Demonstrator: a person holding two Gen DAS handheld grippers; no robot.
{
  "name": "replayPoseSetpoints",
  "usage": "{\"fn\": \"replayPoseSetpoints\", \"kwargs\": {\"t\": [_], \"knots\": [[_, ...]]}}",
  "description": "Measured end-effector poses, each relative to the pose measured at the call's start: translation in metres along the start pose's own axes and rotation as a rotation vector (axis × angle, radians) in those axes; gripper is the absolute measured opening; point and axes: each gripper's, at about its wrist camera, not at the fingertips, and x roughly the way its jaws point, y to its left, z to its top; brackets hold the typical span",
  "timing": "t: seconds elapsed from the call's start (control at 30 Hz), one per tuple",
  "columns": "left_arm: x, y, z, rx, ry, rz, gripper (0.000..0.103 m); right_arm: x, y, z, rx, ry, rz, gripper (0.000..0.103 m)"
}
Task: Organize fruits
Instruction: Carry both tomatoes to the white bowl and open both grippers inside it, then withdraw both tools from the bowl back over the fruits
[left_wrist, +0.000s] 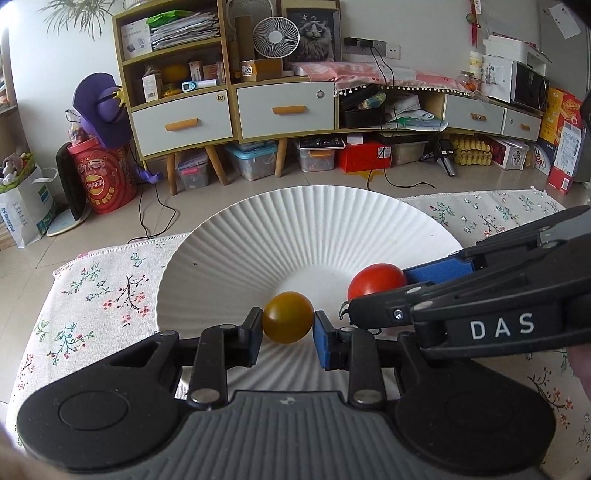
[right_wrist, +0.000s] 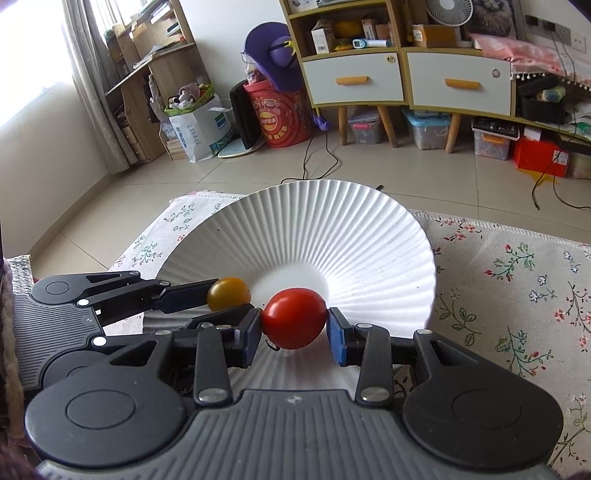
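The left gripper clamps a yellow tomato between its blue pads, holding it over the near side of a white ribbed plate. Just beside it, the right gripper grips a red tomato over the plate's centre. The plate sits on a floral cloth. Beyond, a cabinet stands against the wall.

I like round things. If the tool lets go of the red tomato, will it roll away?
Probably a little. The red tomato looks smooth and round, so it would likely roll. The ribbed white plate dips toward its middle, which should catch it. Squeezing hard might bruise it.
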Motion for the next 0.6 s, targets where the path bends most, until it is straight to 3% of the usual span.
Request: {"fn": "replayPoseSetpoints", "kwargs": {"t": [0.13, 0.6], "knots": [[-0.001, -0.002, 0.0, 0.014, -0.003, 0.01, 0.027, -0.001, -0.001, -0.001, 0.03, -0.002, 0.027, 0.039], [-0.03, -0.006, 0.004, 0.026, 0.008, 0.022, 0.071, -0.034, 0.004, 0.001, 0.059, -0.041, -0.027, 0.074]]}}
